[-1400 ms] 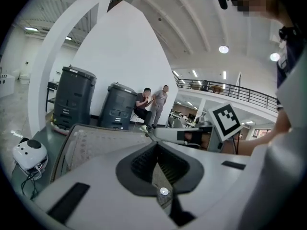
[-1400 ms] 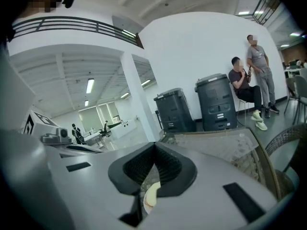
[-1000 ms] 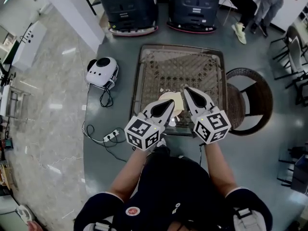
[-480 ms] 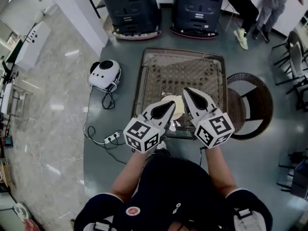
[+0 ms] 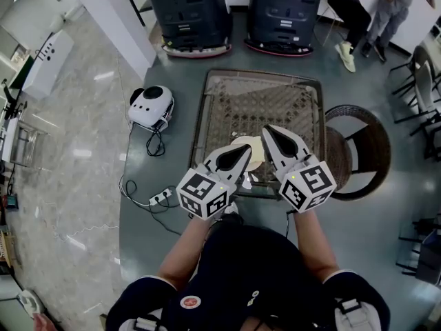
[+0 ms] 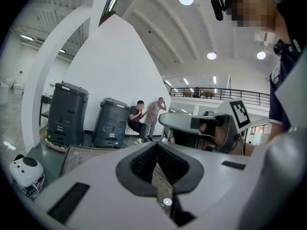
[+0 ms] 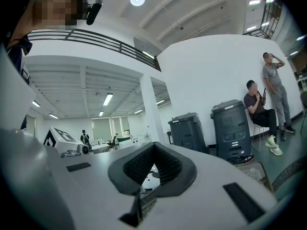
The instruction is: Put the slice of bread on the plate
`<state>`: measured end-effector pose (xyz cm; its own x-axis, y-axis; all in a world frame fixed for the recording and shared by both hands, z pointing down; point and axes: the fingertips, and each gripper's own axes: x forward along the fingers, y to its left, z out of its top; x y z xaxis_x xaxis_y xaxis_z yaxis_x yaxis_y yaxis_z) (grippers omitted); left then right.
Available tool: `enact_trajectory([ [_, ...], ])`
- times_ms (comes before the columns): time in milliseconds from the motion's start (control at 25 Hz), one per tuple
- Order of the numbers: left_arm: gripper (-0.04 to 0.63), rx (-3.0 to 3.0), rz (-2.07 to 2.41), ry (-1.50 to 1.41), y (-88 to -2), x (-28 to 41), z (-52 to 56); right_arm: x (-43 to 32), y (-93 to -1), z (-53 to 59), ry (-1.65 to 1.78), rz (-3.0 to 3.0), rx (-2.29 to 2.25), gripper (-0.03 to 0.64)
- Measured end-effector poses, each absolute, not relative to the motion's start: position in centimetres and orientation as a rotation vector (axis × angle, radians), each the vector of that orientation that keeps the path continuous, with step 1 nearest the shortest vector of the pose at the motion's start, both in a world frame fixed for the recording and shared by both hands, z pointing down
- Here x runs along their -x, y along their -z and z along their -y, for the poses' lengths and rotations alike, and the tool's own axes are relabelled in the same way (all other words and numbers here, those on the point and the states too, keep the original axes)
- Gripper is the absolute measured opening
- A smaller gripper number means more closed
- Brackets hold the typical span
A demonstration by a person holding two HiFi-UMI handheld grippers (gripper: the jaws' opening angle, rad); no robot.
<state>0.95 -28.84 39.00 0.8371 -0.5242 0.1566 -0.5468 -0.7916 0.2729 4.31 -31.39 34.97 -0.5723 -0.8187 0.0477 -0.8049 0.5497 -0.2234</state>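
A wicker table with a glass top [image 5: 227, 95] stands in front of me. On its near part lies a pale round plate [image 5: 252, 152], mostly covered by my grippers; I cannot tell whether a slice of bread lies on it. My left gripper [image 5: 246, 147] hovers over the plate's left side, jaws shut and empty. My right gripper [image 5: 266, 129] points across the plate's right edge, also shut with nothing held. In the left gripper view the left gripper [image 6: 157, 145] has its pads meeting at the tip. The right gripper [image 7: 153, 145] looks the same in its own view.
A round wicker chair [image 5: 362, 150] stands right of the table. Two dark machines [image 5: 187, 9] stand behind it, with people [image 5: 348, 12] at the back right. A white round device [image 5: 150, 102] and a power strip with cable [image 5: 158, 197] lie on the floor to the left.
The right gripper has lifted a little above the plate. The left gripper has stayed in place. Both remain shut.
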Motion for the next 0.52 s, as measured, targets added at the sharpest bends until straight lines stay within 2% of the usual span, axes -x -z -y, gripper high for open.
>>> enact_trajectory([
  [520,0.006,-2.713,0.802,-0.098,-38.75,-0.65,28.26,-4.12,-34.84,30.96,0.338,-2.708,1.430,0.006],
])
